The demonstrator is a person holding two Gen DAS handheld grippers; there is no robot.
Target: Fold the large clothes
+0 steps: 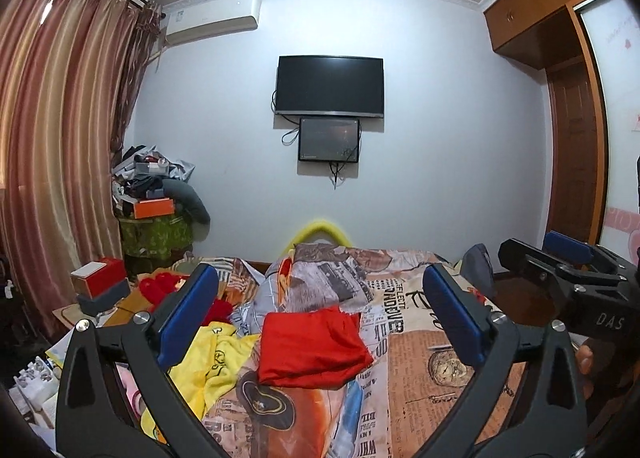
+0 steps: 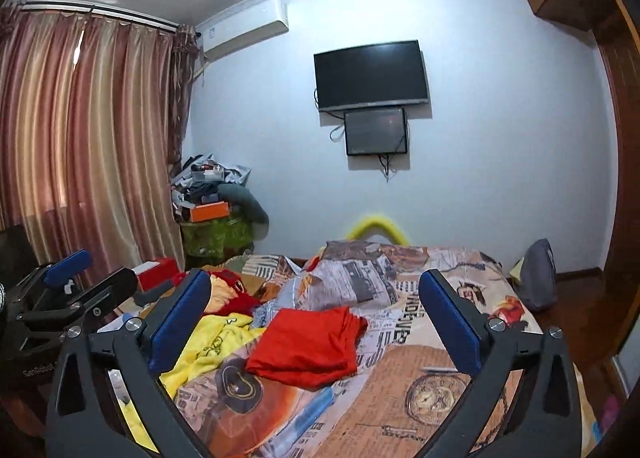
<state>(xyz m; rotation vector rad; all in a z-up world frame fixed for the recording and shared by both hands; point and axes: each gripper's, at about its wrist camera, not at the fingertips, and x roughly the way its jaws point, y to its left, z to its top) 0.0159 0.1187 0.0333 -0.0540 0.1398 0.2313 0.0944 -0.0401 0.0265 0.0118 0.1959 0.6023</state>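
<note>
A folded red garment (image 1: 314,346) lies on the bed with the newspaper-print cover (image 1: 432,386); it also shows in the right wrist view (image 2: 310,344). A crumpled yellow garment (image 1: 218,362) lies to its left, also in the right wrist view (image 2: 208,350). My left gripper (image 1: 320,314) is open and empty, held above the bed in front of the red garment. My right gripper (image 2: 316,314) is open and empty at about the same height. Each gripper shows at the edge of the other's view: the right gripper (image 1: 560,258), the left gripper (image 2: 76,278).
A rumpled duvet (image 1: 332,278) lies behind the red garment. More red cloth (image 1: 168,286) and a red box (image 1: 100,276) sit at the left. A cluttered pile (image 1: 156,194) stands in the corner by the curtains. A grey bag (image 2: 540,274) stands right of the bed.
</note>
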